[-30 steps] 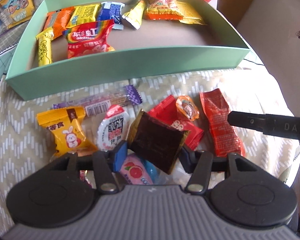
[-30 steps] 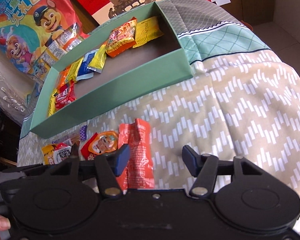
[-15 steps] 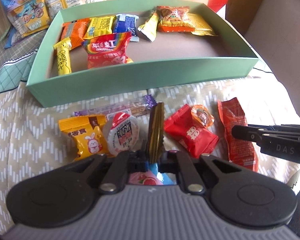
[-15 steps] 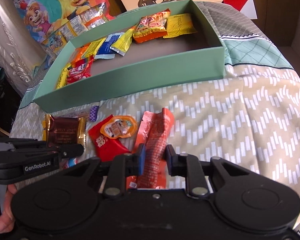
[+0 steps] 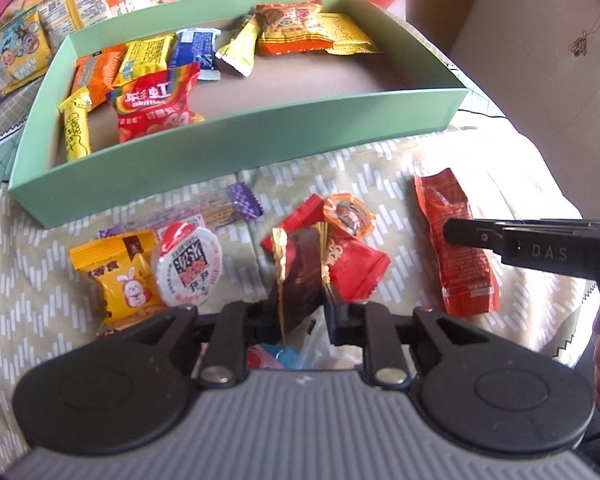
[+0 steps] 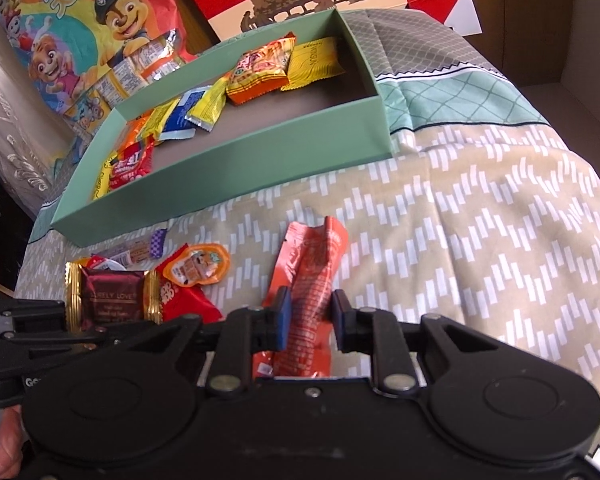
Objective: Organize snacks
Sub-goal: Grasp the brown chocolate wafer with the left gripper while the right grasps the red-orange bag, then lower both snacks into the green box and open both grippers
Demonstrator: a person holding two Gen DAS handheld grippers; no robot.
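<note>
Snacks are getting sorted, and both tongs are in the middle of the pickup step. Nearest in, the left tongs [image 5: 302, 312] are pinching the brown chocolate packet [image 5: 300, 276] with gold crimped ends; the jaws are easing open a touch, but the pads are pressing on the wrapper and it's standing up on edge between them. Over on the right, the right tongs [image 6: 309, 322] are clenching the long orange-red stick pack [image 6: 312, 276], which is poking out past the tips and looking clear of the patterned bedspread [image 6: 480, 220].

Just past those, loose stuff is waiting on the bed: a red pillow pack [image 5: 356, 260] with a little jelly cup [image 5: 350, 212] on it, a round white-lidded cup [image 5: 190, 268], a yellow rabbit packet [image 5: 122, 276] and a purple-ended bar [image 5: 216, 210].

Farther back, the mint green box [image 5: 260, 140] is sitting with plenty of bare floor on its right half. I'd guess the next move is lifting both packs over the near wall and dropping them into that gap, without snagging the rim.
</note>
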